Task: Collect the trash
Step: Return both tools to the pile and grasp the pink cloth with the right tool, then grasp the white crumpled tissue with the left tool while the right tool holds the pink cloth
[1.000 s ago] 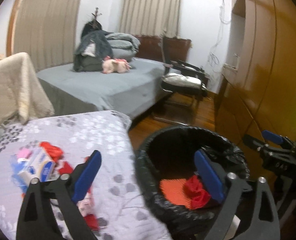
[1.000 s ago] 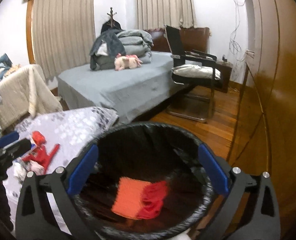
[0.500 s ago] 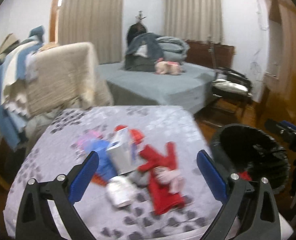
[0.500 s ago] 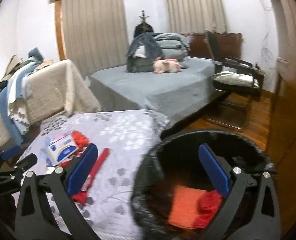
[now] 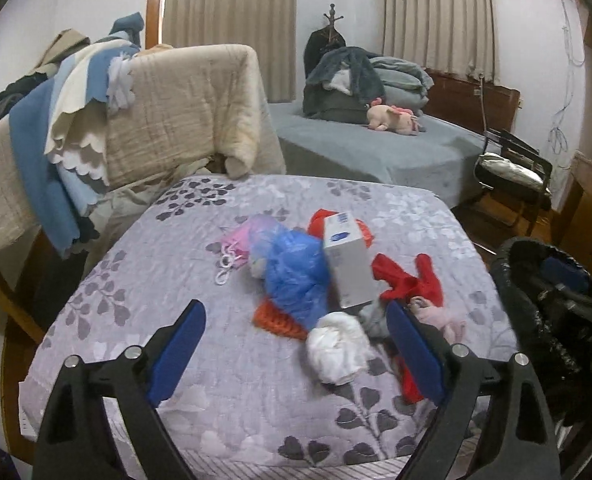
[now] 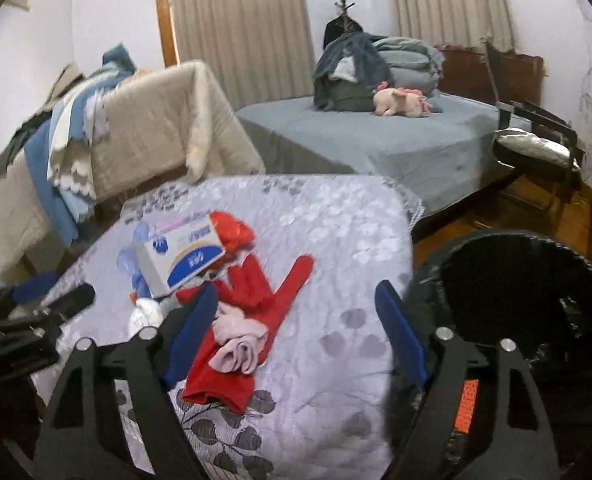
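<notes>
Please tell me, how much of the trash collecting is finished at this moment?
Done: something orange already lies in the black bin. In hand: nothing; the left gripper and right gripper are open and empty above the table. Left: the white box, blue bag, red cloth, white wad and pink pieces.

Grey bed (image 5: 376, 152) with pink plush pig (image 5: 394, 119) (beside folded bedding), black chair (image 5: 512, 176), beige curtains (image 5: 231, 20)
</notes>
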### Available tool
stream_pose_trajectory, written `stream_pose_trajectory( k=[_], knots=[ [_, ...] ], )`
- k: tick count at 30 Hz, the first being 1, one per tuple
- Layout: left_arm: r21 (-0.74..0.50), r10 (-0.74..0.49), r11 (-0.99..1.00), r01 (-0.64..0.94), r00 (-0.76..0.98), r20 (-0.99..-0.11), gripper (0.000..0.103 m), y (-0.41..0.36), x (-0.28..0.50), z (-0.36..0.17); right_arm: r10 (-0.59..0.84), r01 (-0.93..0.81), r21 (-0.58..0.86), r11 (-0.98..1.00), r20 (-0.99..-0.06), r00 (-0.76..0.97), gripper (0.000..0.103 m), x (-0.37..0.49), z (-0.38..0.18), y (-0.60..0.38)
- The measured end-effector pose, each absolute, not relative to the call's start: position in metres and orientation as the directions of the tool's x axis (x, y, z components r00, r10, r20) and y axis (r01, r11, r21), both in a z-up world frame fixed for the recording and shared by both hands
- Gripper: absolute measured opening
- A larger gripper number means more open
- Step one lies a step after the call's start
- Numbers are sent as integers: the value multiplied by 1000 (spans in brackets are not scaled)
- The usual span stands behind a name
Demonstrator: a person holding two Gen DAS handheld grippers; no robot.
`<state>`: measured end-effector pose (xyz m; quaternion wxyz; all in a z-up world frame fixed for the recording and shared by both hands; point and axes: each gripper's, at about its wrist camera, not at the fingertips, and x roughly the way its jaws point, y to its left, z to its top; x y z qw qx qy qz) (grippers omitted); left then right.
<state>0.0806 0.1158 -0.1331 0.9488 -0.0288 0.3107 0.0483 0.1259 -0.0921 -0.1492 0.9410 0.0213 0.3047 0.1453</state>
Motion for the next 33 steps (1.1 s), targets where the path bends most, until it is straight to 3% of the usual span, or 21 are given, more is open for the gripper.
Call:
stream_pose_trajectory(
  k=[10,16,20,33],
  knots=[
    [-31,91,990,-139,786,-611,88,130,81,-144,324,-333,107,937,-626,709,67,136,-184,-54],
    [-34,90,989,-142,778,-622,88,133,81,-148,327,-352,101,930,-664,672,58,144,-198,-44],
    [-40,83,989,-139,772,-630,88,133,83,-151,351,-377,119,919,-684,640,41,145,-205,-43],
    [-60,38,993,-102,759,-650,85,119,89,-159,360,-361,132,923,-627,691,37,135,-180,-65]
  ],
)
